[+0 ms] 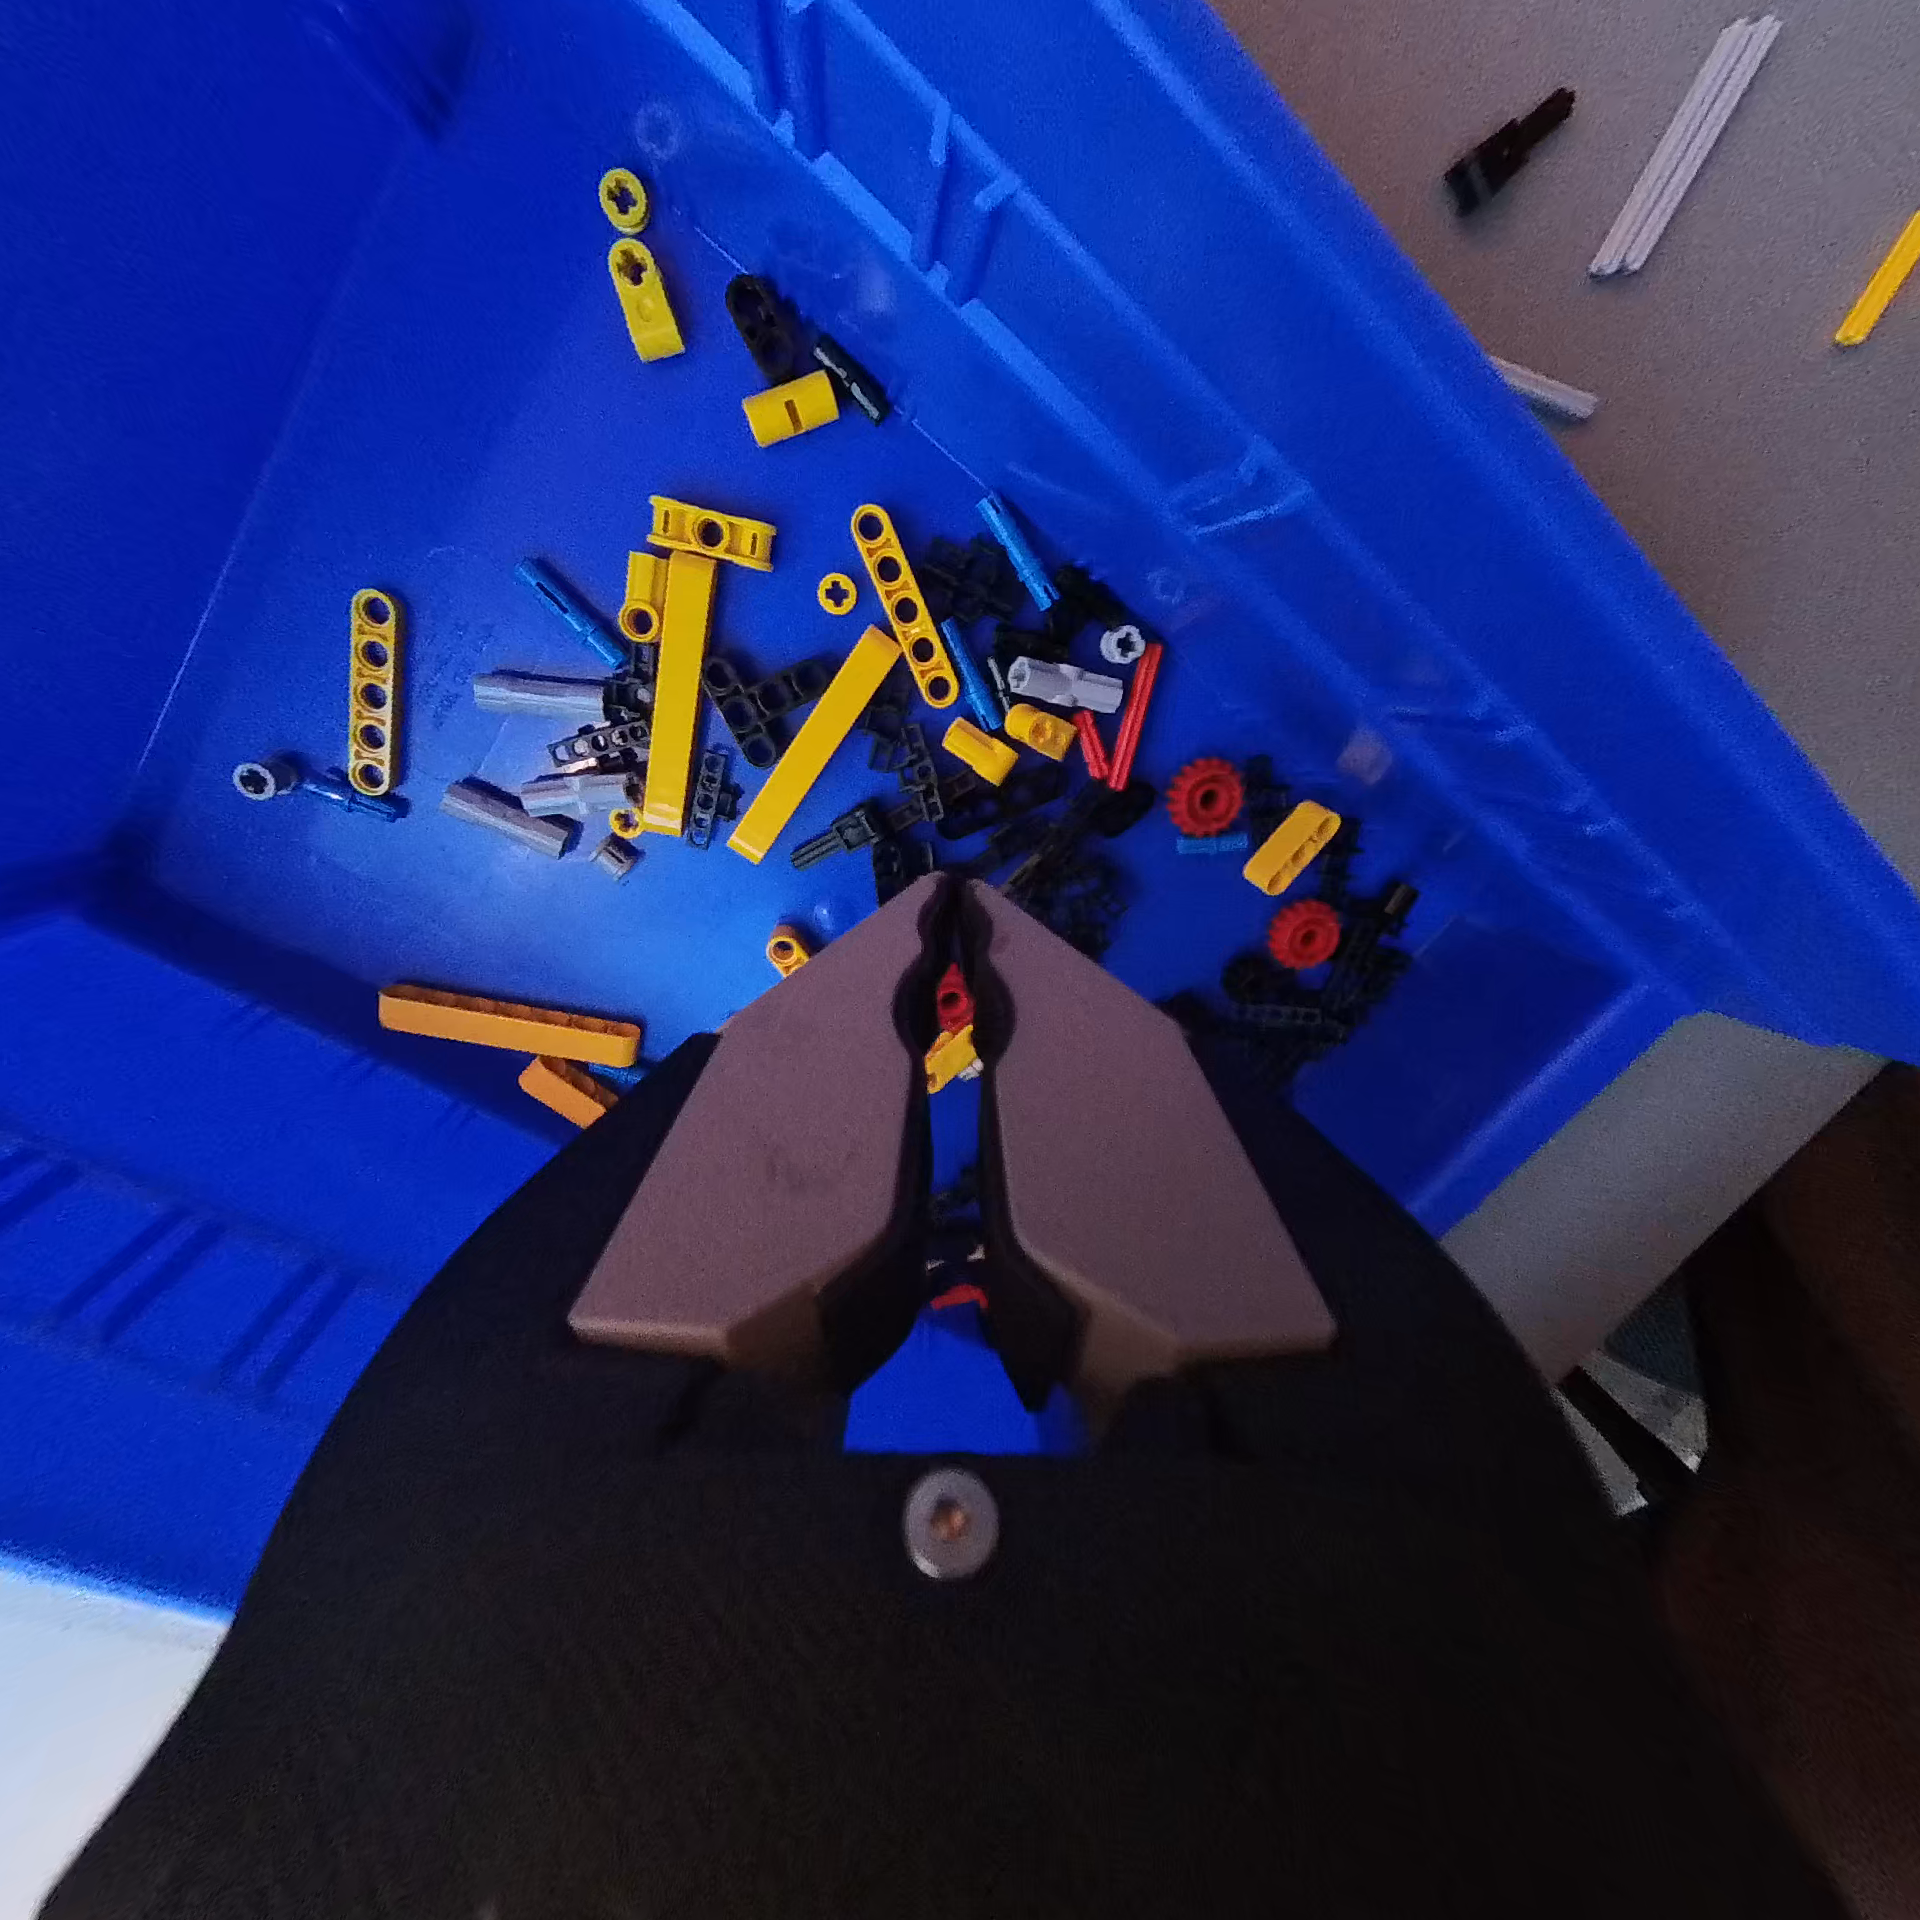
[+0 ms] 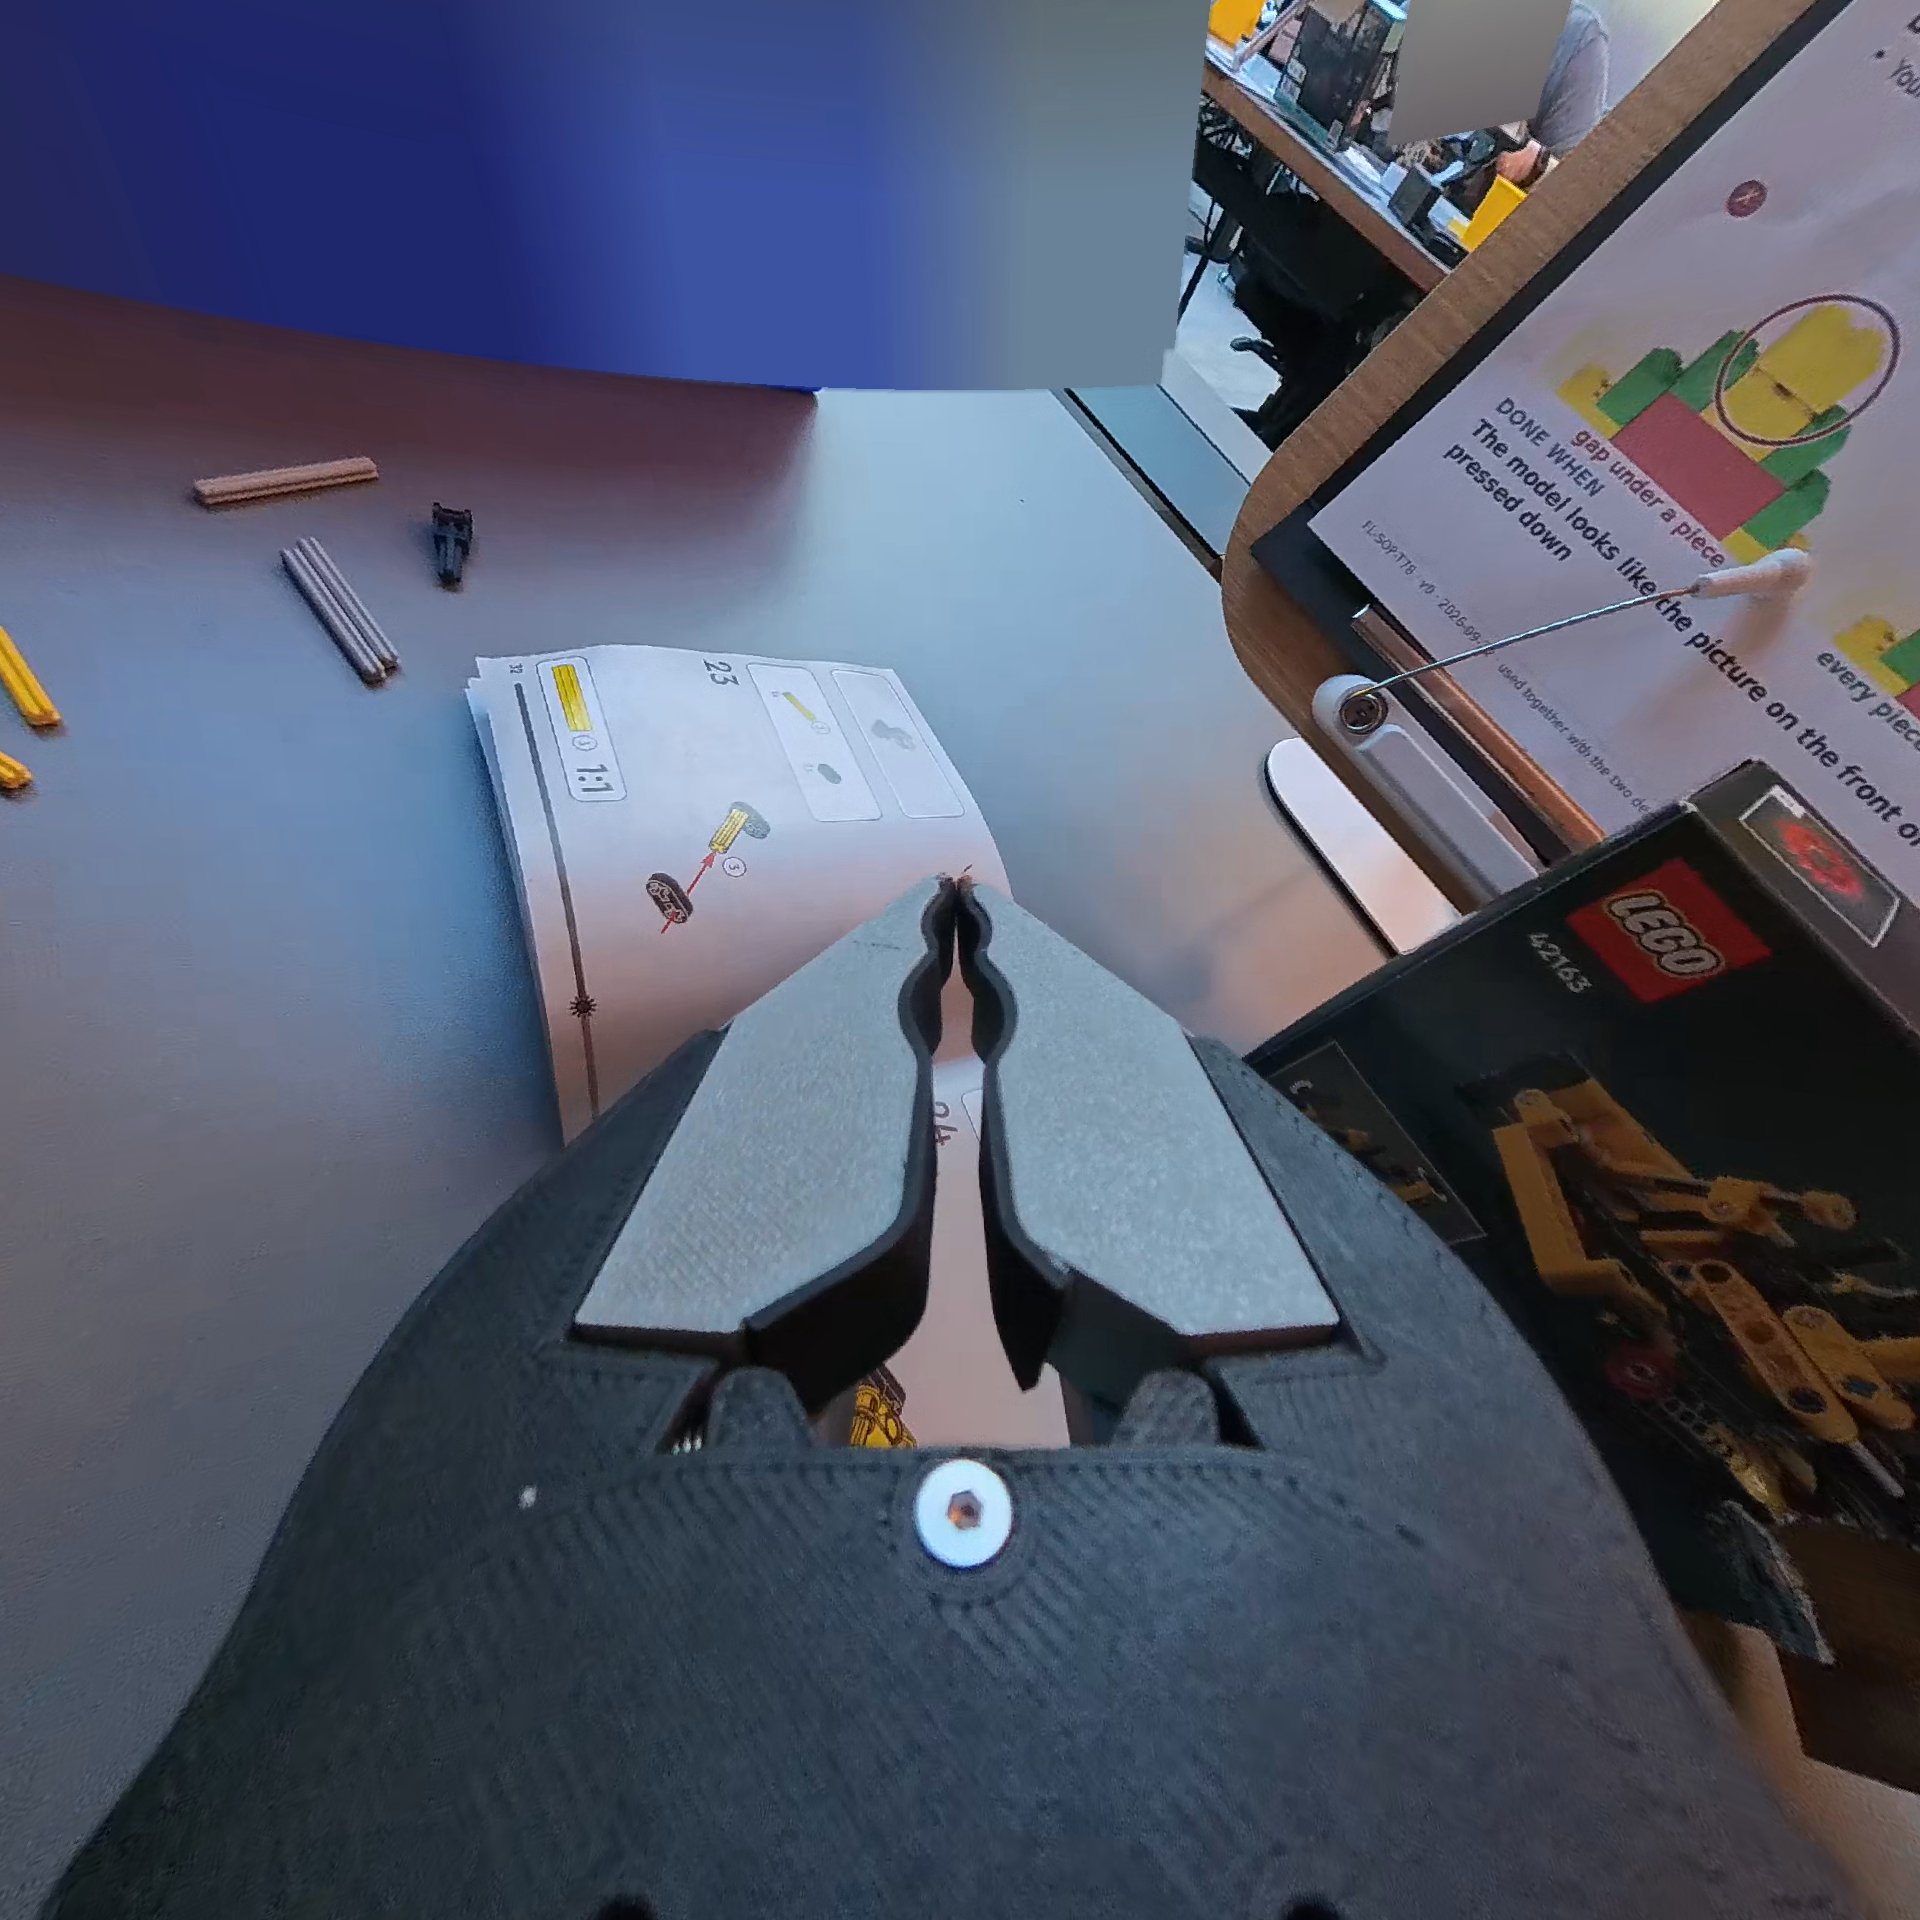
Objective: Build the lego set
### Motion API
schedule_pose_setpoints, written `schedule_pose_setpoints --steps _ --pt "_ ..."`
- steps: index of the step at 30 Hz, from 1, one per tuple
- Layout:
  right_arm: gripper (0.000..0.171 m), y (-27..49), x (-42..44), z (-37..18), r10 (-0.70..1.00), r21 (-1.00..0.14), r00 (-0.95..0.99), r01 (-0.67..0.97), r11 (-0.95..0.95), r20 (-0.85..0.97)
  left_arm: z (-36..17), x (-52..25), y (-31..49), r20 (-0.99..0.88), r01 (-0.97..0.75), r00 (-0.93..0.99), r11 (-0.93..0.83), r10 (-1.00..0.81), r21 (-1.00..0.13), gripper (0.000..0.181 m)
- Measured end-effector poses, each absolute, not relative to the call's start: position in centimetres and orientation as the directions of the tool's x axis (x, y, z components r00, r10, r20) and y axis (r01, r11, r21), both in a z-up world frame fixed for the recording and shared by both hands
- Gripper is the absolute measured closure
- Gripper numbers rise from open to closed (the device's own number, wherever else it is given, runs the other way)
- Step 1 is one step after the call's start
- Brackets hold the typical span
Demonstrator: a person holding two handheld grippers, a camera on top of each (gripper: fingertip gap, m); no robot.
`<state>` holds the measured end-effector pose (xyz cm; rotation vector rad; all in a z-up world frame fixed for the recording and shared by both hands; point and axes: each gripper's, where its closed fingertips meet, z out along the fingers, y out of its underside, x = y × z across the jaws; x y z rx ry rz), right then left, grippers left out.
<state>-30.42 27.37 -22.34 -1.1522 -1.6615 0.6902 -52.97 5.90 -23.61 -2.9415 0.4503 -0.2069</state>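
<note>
In the left wrist view, a blue plastic bin (image 1: 1299, 436) holds several loose Lego Technic parts: yellow beams (image 1: 816, 743), black connectors (image 1: 1049, 831), grey pieces (image 1: 540, 691) and two red gears (image 1: 1205, 795). My left gripper (image 1: 951, 883) hovers above the black pile with its jaws shut and nothing visibly between the tips. In the right wrist view, my right gripper (image 2: 956, 888) is shut and empty. It sits just over the open instruction booklet (image 2: 727, 790) on the grey table.
On the table left of the booklet lie grey axles (image 2: 338, 608), a black pin (image 2: 450, 540) and yellow axles (image 2: 26, 686). The Lego box (image 2: 1610, 1143) stands at the right. Behind it stands a wooden stand with a printed sheet (image 2: 1662, 468). The bin's far wall borders the table. The tips of one gripper are about 30 cm away from the tips of the other. Left tips and right tips are each some 15 cm from the black pin (image 2: 450, 540). The left camera catches it too, in the left wrist view (image 1: 1519, 136).
</note>
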Motion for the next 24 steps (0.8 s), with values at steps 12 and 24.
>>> schedule_pose_setpoints --steps 12,24 --pt "0.171 27.5 -30.5 -22.4 0.917 -0.839 -0.084 0.379 0.391 0.390 -23.6 -53.9 6.3 0.090 -0.251 0.959 -0.952 -0.269 -0.174 0.181" --pt "0.171 27.5 -30.5 -22.4 0.915 -0.836 -0.082 0.381 0.394 0.394 -23.2 -55.6 6.3 0.028 -0.219 0.973 -0.958 -0.228 -0.184 0.181"
